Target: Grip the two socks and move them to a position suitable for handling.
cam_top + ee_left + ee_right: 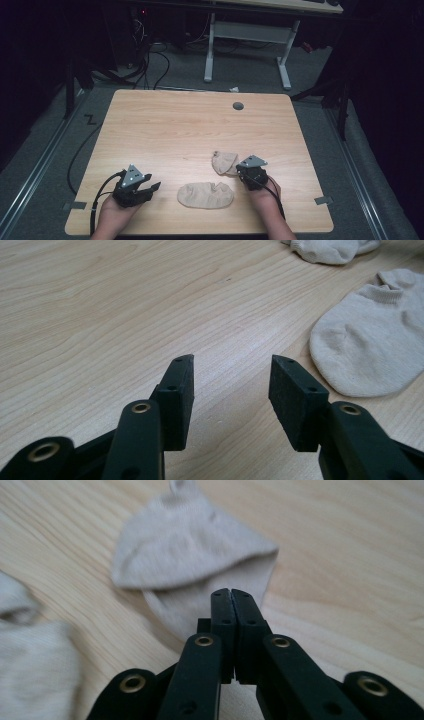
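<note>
Two socks on our table (165, 125): right gripper (233, 592) clamped on folded sock (195, 555), left gripper (231, 372) jaws apart beside flat sock (205, 195).

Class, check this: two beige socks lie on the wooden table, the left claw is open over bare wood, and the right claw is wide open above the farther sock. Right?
Not quite. The right claw is shut, as the right gripper view shows, at the near edge of the farther sock. The rest stands.

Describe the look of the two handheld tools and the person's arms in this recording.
Both tools, left and right, are black, each topped with a grey three-cornered plate and trailing a black cable. Their jaws are flat black blocks on arms with brass-coloured rivets. No sleeves reach the forearms.
</note>
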